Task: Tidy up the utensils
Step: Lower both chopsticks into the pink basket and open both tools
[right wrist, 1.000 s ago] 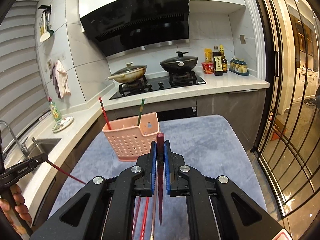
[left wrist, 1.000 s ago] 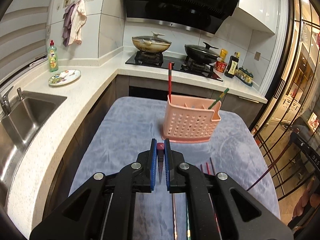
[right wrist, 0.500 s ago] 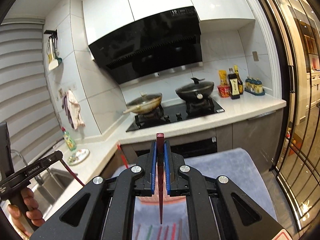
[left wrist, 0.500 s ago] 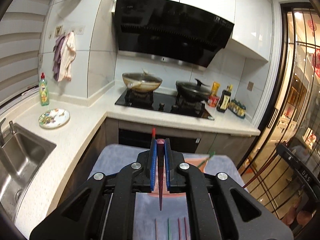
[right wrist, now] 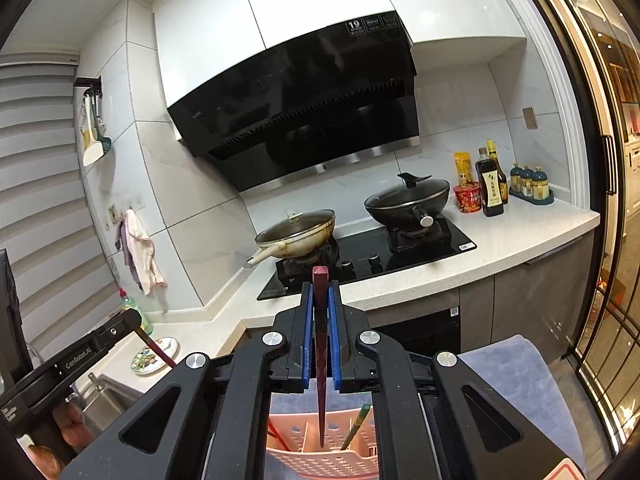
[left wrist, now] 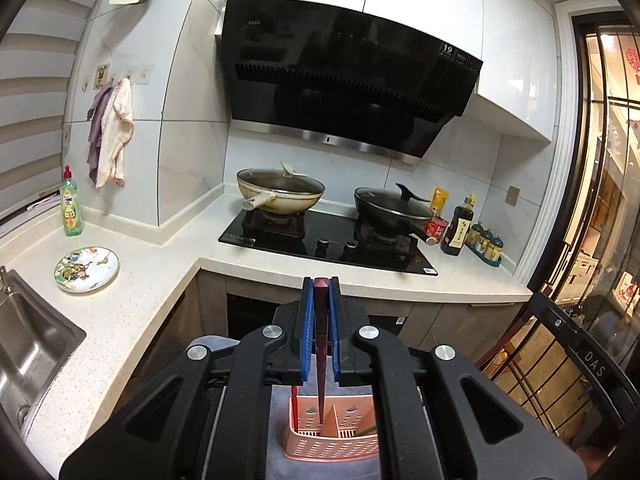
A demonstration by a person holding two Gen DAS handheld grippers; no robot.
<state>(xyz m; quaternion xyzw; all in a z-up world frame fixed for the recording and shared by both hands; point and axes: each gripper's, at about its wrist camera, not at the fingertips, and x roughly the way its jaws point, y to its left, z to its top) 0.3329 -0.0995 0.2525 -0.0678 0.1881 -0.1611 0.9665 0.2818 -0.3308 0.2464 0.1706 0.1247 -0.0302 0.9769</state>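
My left gripper (left wrist: 320, 292) is shut on a dark red chopstick (left wrist: 320, 356) that hangs point-down over the pink perforated utensil basket (left wrist: 332, 446). My right gripper (right wrist: 320, 294) is shut on another dark red chopstick (right wrist: 321, 360), its tip also over the pink basket (right wrist: 320, 460). A red chopstick (left wrist: 294, 408) and a green one (right wrist: 356, 426) stand in the basket. The left gripper also shows in the right wrist view (right wrist: 132, 326), holding its chopstick.
The basket stands on a table with a grey-blue cloth (right wrist: 520, 380). Behind is a counter with a hob, two lidded pans (left wrist: 280, 192) (left wrist: 392, 208), bottles (left wrist: 456, 228), a patterned plate (left wrist: 86, 268) and a sink (left wrist: 28, 344) at left.
Both grippers have risen and tilted up, each with its chopstick, and now hang over the basket. The loose chopsticks on the cloth have dropped out of view.
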